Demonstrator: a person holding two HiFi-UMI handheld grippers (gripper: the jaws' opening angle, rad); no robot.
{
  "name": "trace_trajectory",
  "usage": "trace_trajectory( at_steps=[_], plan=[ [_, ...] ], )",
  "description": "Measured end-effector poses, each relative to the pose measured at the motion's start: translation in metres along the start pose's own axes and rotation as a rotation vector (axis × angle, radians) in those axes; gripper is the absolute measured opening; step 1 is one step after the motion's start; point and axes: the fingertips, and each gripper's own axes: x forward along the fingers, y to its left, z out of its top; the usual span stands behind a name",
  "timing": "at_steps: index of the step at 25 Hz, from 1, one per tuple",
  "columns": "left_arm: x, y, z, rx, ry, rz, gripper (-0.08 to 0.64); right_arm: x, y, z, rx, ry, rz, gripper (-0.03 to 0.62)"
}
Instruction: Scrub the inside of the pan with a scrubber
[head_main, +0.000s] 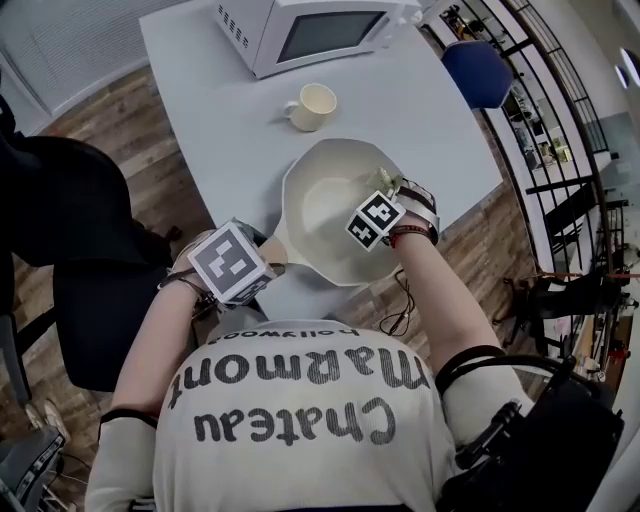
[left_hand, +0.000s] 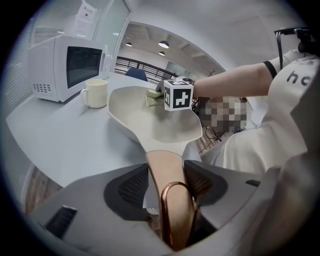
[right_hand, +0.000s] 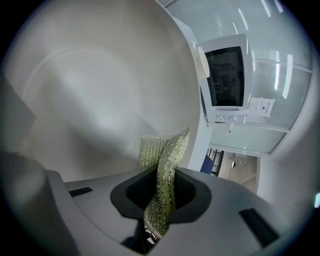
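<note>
Head view: the pan (head_main: 322, 205) is a wide, shallow, cream-coloured thing sitting mid-frame on a pale grey table (head_main: 215, 130). The inside looks smooth and matte. The left tool (head_main: 266, 270) is at its lower-left end, and the right tool (head_main: 386, 192) hangs over the pan's right side with a bit of greenish scrubber (head_main: 384, 181) poking out. Above the pan there's a cream mug (head_main: 313, 106), a white microwave (head_main: 310, 30) at the top and a blue chair (head_main: 478, 72) at upper right.

Left tool view: this one shows what the head view hides. The handle (left_hand: 165, 165) is tan and wood-like, with a copper hanging loop (left_hand: 163, 215) at its end. The left tool's ribbed dark pads are pressed against both sides of it. The pan bowl spreads out just past the pads, low and gently curved.

Right tool view: you get the scrubber close up, a yellow-green glittery mesh folded over and pinched tight in the right tool. Its free end sticks up in front of the pan's curved inner wall, which fills most of the frame. I can't tell whether the mesh actually touches the wall.
</note>
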Motion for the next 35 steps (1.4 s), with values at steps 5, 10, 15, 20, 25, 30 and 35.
trace_trajectory(
  at_steps=[5, 10, 15, 20, 25, 30, 35],
  plan=[
    [0.003, 0.002, 0.001, 0.015, 0.006, 0.017, 0.233, -0.004, -0.021, -0.008, 0.014, -0.038, -0.079, 0.043],
    [0.002, 0.002, 0.002, 0.004, 0.003, 0.012, 0.232, -0.019, -0.052, -0.011, 0.058, -0.092, -0.143, 0.045],
    [0.003, -0.002, 0.000, 0.002, 0.004, 0.000, 0.233, -0.025, -0.076, -0.022, 0.120, -0.140, -0.183, 0.044],
    [0.004, -0.003, 0.000, -0.004, 0.002, 0.010, 0.233, -0.080, -0.089, 0.018, 0.694, -0.501, 0.159, 0.049],
    [-0.001, -0.008, 0.004, -0.005, 0.002, 0.021, 0.233, -0.175, -0.016, 0.101, 0.967, -0.815, 1.057, 0.049],
    [0.001, -0.006, 0.001, -0.016, -0.005, 0.035, 0.233, -0.189, 0.060, 0.123, 0.942, -0.666, 1.372, 0.049],
    [0.002, -0.006, 0.002, -0.023, -0.006, 0.037, 0.235, -0.176, 0.089, 0.134, 0.880, -0.576, 1.353, 0.049]
  ],
)
